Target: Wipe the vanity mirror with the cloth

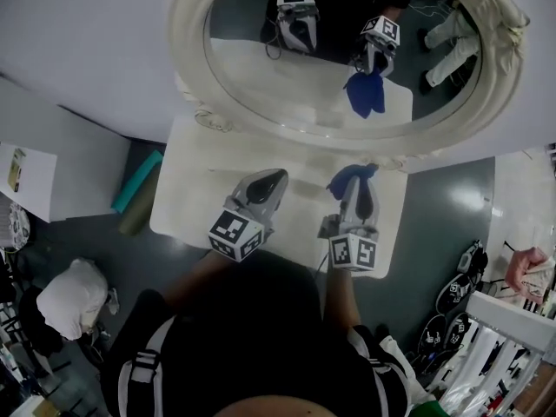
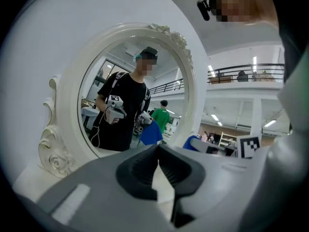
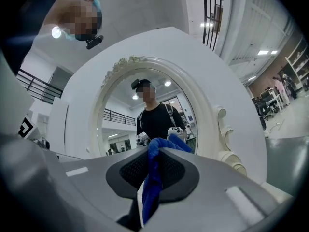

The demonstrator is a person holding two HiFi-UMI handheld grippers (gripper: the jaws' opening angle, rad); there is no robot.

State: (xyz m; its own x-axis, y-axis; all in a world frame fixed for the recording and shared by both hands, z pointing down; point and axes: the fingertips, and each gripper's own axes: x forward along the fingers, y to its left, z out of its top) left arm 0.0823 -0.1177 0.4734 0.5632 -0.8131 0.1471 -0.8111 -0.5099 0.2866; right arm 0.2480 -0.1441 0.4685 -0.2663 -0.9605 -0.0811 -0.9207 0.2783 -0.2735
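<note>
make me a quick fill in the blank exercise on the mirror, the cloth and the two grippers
1. The right gripper pinches in its tongs a cloth coloured ____.
2. The left gripper has its tongs shut on ____.
3. The vanity mirror has an ornate frame coloured ____.

Missing words: blue; nothing; white
</note>
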